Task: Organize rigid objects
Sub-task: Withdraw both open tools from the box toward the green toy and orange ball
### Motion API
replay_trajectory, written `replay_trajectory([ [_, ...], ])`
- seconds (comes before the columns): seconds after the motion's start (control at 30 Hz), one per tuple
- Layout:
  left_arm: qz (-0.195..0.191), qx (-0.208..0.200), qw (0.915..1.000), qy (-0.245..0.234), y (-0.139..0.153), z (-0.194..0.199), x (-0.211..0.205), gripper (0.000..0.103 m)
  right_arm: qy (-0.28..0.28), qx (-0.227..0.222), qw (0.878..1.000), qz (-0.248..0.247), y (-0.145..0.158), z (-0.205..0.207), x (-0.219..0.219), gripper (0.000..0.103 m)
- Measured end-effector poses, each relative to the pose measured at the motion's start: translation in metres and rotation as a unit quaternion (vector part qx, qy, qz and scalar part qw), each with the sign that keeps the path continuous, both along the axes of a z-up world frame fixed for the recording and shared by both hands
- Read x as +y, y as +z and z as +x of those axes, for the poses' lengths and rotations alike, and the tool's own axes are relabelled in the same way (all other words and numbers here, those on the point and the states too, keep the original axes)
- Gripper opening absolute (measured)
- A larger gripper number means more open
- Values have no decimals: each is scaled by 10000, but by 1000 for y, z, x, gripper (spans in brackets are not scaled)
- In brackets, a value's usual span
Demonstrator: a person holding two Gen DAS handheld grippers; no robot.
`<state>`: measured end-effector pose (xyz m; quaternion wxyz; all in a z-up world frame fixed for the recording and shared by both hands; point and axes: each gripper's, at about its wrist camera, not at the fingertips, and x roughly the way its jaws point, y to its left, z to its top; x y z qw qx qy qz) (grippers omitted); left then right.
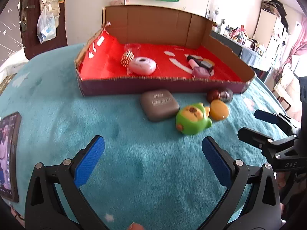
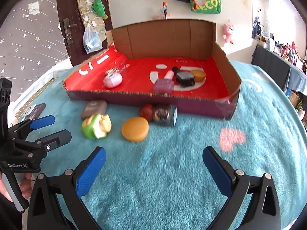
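Loose items: four on the teal blanket point(image 2: 172, 182), all in front of the box's near wall.
Grey case point(image 1: 159, 105): flat, rounded square, embossed lettering on top; just short of the box wall, apart from it.
Green toy point(image 1: 191, 121): squat figure with yellow face, lying tilted; touching or nearly touching the grey case's right corner, cannot tell which.
Amber disc point(image 2: 135, 128): flat round, lying face up, just beside the toy on its right.
Glass jar point(image 2: 163, 115): on its side, dark red lid end to the left, dark contents, close against the box wall; touching or not, cannot tell.
Box point(image 2: 220, 107): shallow cardboard tray, low near wall, tall back flap, red printed liner inside.
Box, left half: pale pink oval device point(image 1: 142, 65) lying flat, gold beaded cube point(image 1: 127, 59) just behind its left end, clear plastic cup point(image 1: 132, 48) further back.
Box, right half: cluster of nail polish bottles – a purple one point(image 2: 163, 85) nearest the front wall, a dark one point(image 2: 185, 79) beside it, both lying down; second amber disc point(image 2: 197, 75) right behind the dark one.
Left gripper point(image 1: 153, 160): blue pads wide apart, nothing between them, over bare blanket short of the loose items.
Right gripper point(image 2: 154, 169): same, pads spread, empty, over bare blanket; amber disc nearest ahead.
Phone point(image 1: 9, 155): screen lit, flat on blanket far left.
Background: dark door with hanging plastic bag point(image 2: 92, 38), green tote point(image 2: 206, 2) on the wall.
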<state>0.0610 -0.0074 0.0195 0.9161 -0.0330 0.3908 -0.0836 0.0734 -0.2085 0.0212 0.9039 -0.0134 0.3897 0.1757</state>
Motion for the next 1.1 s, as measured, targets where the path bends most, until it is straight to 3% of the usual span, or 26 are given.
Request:
replay_trajectory([
  [0.63, 348, 153, 9992, 90, -18, -4, -8, 103, -174, 198, 9995, -200, -17, -1, -1, 103],
  [0.87, 195, 169, 9997, 39, -14, -3, -11, 103, -211, 208, 9993, -226, -16, 4, 0, 103],
  [1.1, 84, 186, 9998, -44, -12, 3, -18, 102, -274, 273, 9992, -39, -13, 14, -5, 96],
])
